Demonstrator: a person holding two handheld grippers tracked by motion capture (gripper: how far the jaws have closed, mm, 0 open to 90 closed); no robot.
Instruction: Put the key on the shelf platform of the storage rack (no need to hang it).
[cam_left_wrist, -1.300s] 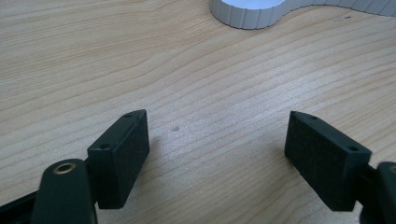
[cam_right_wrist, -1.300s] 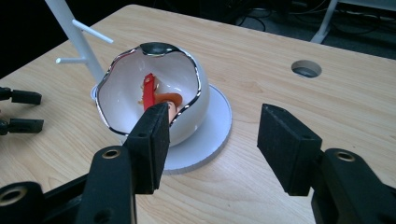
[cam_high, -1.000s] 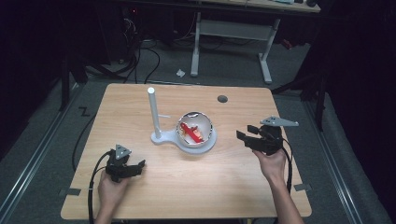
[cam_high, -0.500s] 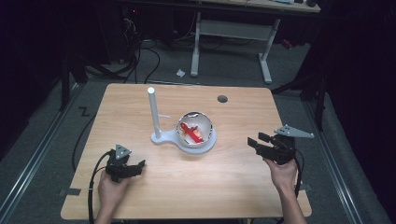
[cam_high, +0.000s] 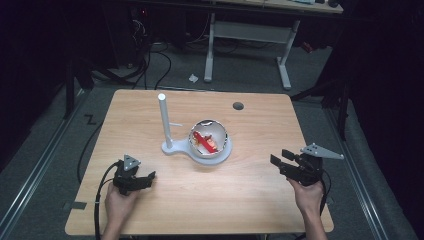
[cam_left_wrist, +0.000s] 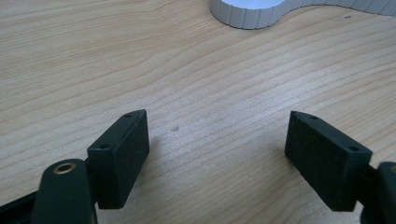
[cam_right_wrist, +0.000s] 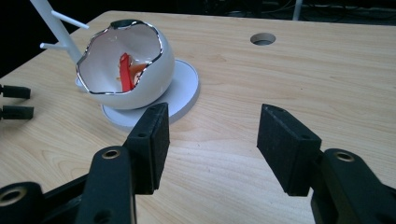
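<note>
Counter of pale wood grain (cam_high: 240, 200) carried one cluster of things near its middle: a glossy white egg-shaped bowl with a jagged, cracked-looking rim (cam_high: 209, 141), seated on the round pad of a flat white stand (cam_high: 176, 149), from whose other end a slim white upright post (cam_high: 164, 120) rose. Inside the bowl lay a bright red strip with something orange beside it (cam_right_wrist: 125, 70); what exactly that was could not be made out, though it looked like a small plastic toy or utensil.

The left gripper (cam_high: 143, 181) rested low near the front left corner, its jaws spread wide over bare wood with nothing between them, and the ribbed edge of the stand showed at the top of the left gripper view (cam_left_wrist: 247, 11). The right gripper (cam_high: 281, 163) sat well to the right of the bowl, aimed toward it, jaws parted and empty, the bowl in front of them in the right gripper view.

The bowl would probably handle as a light, stiff, thin shell, smooth and rather slippery, and its ragged rim seemed the part most likely to chip. A hold across the wall at the rim, one jaw inside and one outside, looked the soundest place to grip. The red strip appeared light and rigid, best pinched across its narrow width.

The bowl's mouth opened upward and tilted toward the right gripper. The red strip's long axis leaned steeply against the inner wall, upper end toward the rim.
</note>
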